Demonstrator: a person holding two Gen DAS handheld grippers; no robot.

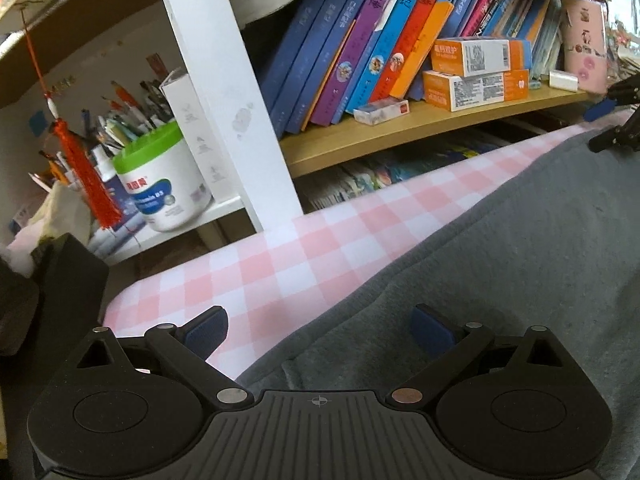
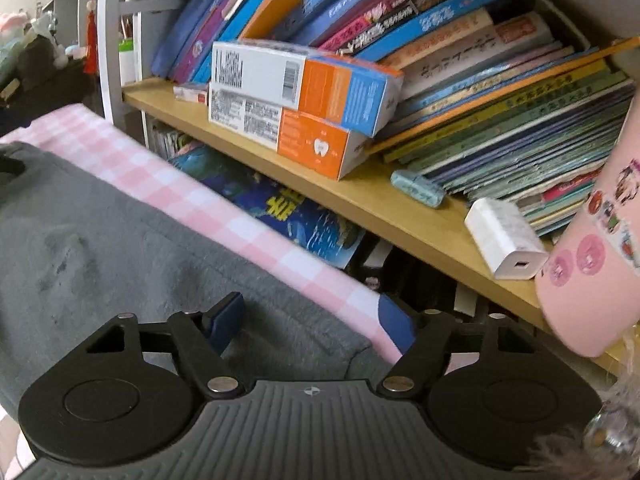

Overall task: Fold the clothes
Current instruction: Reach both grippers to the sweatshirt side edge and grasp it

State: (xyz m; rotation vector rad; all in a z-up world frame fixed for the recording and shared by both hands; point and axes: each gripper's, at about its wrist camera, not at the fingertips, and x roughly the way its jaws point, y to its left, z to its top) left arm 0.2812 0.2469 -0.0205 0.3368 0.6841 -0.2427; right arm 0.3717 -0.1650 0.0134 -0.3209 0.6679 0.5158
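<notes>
Garment (image 1: 500,280): one, grey; orange boxes (image 2: 304,108): two.

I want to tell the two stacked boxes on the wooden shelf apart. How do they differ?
The upper box lies askew, and its end face is blue; the lower box sits squarer to the shelf, and its orange end shows a white tooth. The upper box overhangs the lower one. Both have white printed panels and orange sections.

A wooden shelf (image 1: 400,128) is backed by leaning books (image 1: 360,40) and two stacked orange boxes (image 1: 480,68). A white upright (image 1: 224,80) is seen beside it, and a pink checked cloth (image 1: 280,264) is spread over the surface below.
</notes>
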